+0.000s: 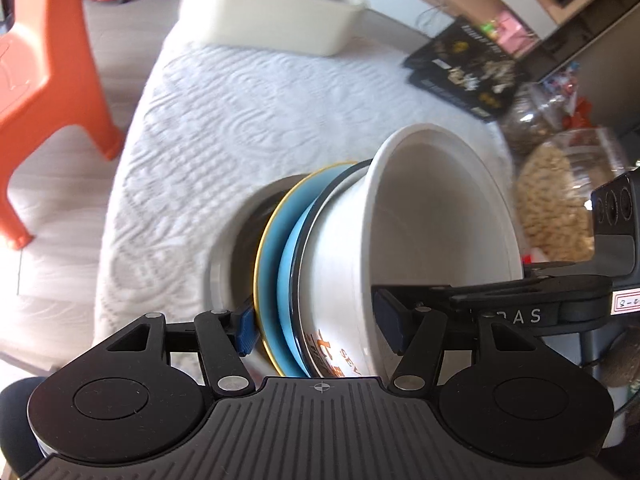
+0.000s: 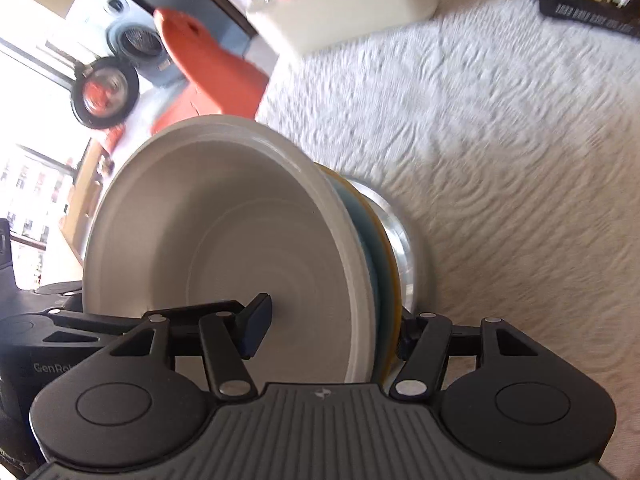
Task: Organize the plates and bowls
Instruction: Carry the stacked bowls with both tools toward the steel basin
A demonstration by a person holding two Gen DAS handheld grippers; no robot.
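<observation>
Nesting in blue plates (image 1: 276,264) over a steel bowl (image 2: 400,232), the empty white bowl (image 1: 420,220) is pinched with them by left gripper (image 1: 320,330) and right gripper (image 2: 332,330) above the tablecloth (image 1: 248,92).

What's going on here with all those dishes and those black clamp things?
A person is tidying dishes using two handheld grippers. Both the left gripper and right gripper are clamped across the edge of one nested stack: a white bowl sitting in blue plates over a metal bowl. The stack is above the white tablecloth; the blur hides whether it touches.
</observation>
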